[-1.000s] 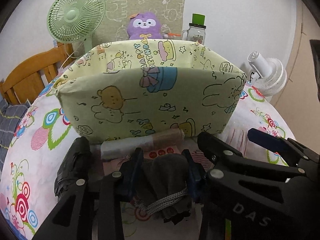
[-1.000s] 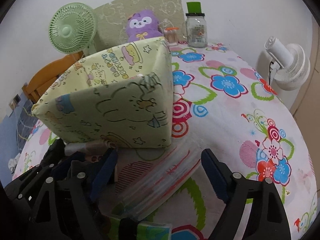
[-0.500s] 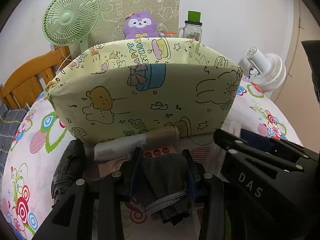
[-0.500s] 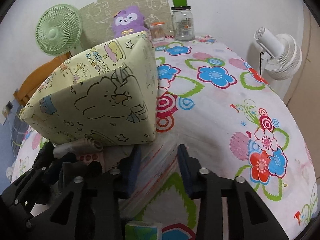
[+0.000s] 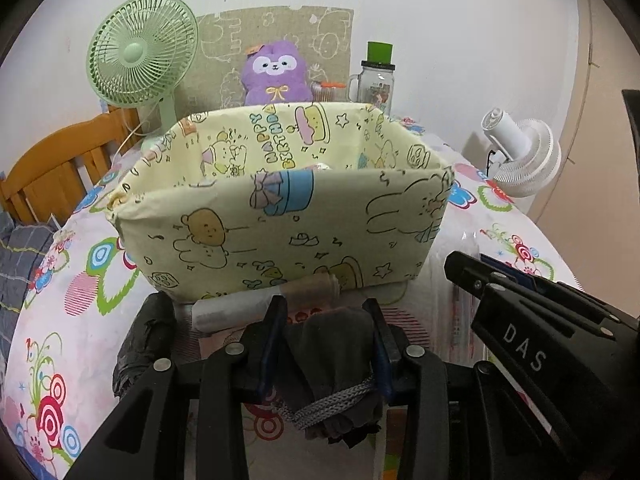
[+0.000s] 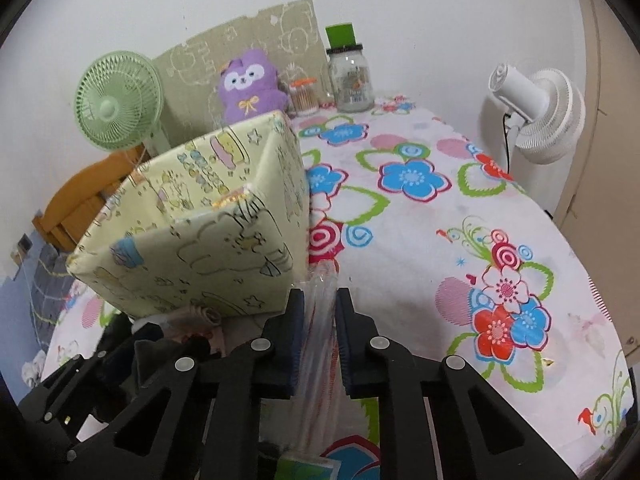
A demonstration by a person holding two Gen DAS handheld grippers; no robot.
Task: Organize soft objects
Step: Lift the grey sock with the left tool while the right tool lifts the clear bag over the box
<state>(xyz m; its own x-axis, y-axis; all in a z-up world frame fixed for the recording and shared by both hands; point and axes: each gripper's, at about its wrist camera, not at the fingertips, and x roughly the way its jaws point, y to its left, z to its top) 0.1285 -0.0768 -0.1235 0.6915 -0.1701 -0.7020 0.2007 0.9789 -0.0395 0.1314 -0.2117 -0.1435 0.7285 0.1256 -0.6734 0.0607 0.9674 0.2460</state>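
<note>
At the near edge of the table, just in front of the fabric bin, two soft items are under grip. The left gripper is clamped part-way shut on a dark grey cloth bundle, its knitted cuff hanging below the jaws. The right gripper has just been closing and now pinches a clear plastic bag with red stripes, bunched into a narrow ridge between the pads; the jaws stand nearly together. Judgement: both items are held ready for lifting into the bin, which sits open-topped at 12 o'clock from both grippers, placed as the collecting point.

Loose items at the foot of the bin, left wrist view: one rolled grey-and-brown bundle touching the front wall at 12 o'clock from the left gripper; one crumpled black item at 9 o'clock. Something pale shows over the front rim inside the bin; its nature cannot be told.

Count: one bin, two grippers, two items gripped, two loose.

Further out, toward 12 o'clock at the wall: one purple plush toy, one glass jar with green lid, one small orange-lidded container. Fans: one green at 10 o'clock, one white at 2 o'clock. The floral tablecloth covers all
</note>
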